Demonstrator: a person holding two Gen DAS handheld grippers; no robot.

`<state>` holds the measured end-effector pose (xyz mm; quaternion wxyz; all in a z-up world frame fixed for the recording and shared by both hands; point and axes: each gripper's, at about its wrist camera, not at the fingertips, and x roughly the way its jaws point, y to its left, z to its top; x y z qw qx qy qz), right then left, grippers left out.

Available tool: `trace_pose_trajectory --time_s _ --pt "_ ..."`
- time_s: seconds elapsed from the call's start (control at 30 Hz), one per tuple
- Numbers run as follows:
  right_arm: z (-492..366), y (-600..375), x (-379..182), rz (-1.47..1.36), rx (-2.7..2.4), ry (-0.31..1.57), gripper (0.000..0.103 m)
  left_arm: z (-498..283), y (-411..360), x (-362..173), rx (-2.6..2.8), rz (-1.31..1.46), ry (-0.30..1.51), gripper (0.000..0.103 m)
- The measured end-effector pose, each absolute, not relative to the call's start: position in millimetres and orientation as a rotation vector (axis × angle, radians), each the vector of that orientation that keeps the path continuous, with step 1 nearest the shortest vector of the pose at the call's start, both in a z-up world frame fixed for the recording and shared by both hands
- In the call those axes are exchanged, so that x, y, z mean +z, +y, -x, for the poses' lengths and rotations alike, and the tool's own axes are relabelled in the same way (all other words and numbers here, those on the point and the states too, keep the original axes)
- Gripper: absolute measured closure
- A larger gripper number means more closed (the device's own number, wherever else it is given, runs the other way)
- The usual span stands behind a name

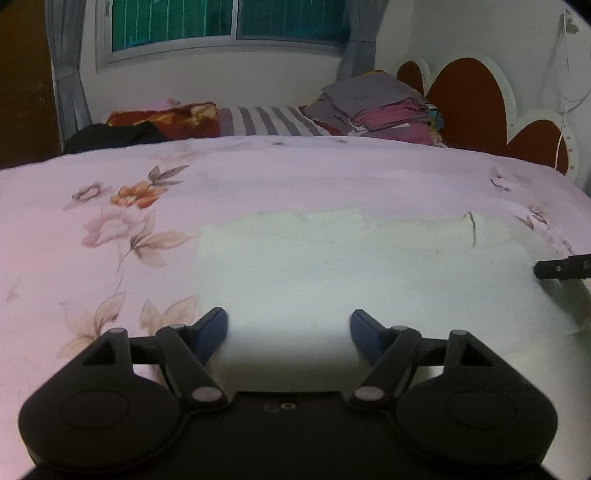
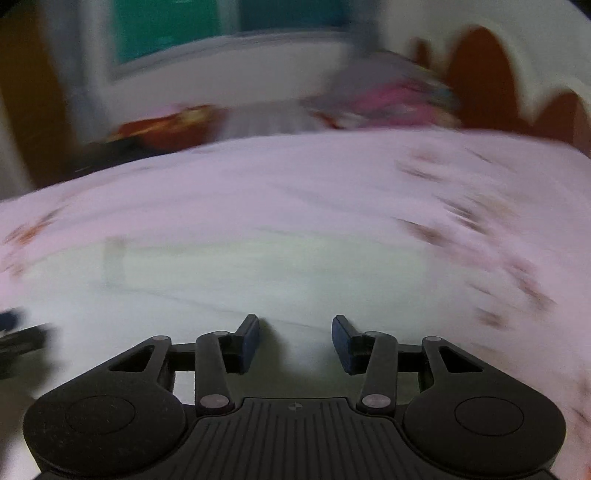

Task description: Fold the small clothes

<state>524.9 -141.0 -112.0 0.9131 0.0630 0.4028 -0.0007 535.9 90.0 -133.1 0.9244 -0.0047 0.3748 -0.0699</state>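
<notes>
A bed with a pink floral sheet (image 1: pixel 258 177) meets white walls, a teal-paned window (image 1: pixel 229 22) with grey curtains (image 1: pixel 68 74), and a red scalloped headboard (image 1: pixel 469 99).

A home bedroom: a bed with a pink flowered sheet (image 1: pixel 258 177), a scalloped red headboard (image 1: pixel 472 103), stacked folded clothes (image 1: pixel 384 107), and a curtained window (image 1: pixel 229 22).

Left tongs (image 1: pixel 288 325) and right tongs (image 2: pixel 295 341), both spread, empty.

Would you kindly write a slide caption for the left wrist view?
Open left gripper poised over a pale garment spread flat on the floral bedsheet.
</notes>
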Motion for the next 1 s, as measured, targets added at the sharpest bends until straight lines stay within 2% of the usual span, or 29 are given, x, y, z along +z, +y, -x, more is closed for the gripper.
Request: trace_pose_trajectory --time_s 0.07,0.2,0.33,0.53,0.63,0.7,0.73,0.93,1.0 --pt "-519.6 -158.3 -109.7 -0.188 -0.017 0.834 0.058 -526.6 85.2 -125.3 -0.119 -0.007 0.74 0.032" --pt "-497.6 -135.0 -88.8 -0.124 0.062 0.763 0.058 -505.8 65.6 -117.8 -0.163 -0.001 0.681 0.031" --pt "-480.8 -113.8 -93.8 -0.101 0.128 0.793 0.058 -504.4 65.6 -134.3 -0.16 -0.017 0.739 0.031" --pt "-470.1 -148.6 -109.4 -0.113 -0.063 0.839 0.059 -498.2 82.8 -135.0 -0.151 -0.026 0.747 0.026" --pt "-461.5 -157.9 -99.9 -0.154 -0.078 0.821 0.058 -491.0 85.3 -132.2 -0.14 -0.021 0.749 0.02" --pt "-446.7 -164.4 -92.1 -0.195 -0.08 0.798 0.058 -481.3 85.6 -130.4 -0.111 -0.034 0.747 0.004" --pt "-437.6 -165.9 -87.6 -0.197 -0.075 0.789 0.058 -477.2 85.8 -129.9 -0.094 -0.047 0.741 0.001" --pt "-396.1 -168.3 -76.3 -0.189 -0.027 0.778 0.058 -438.7 95.6 -123.0 -0.074 -0.037 0.743 0.001" --pt "-382.7 -172.2 -73.9 -0.227 -0.008 0.771 0.058 -422.2 95.9 -120.8 -0.076 -0.049 0.744 0.004"
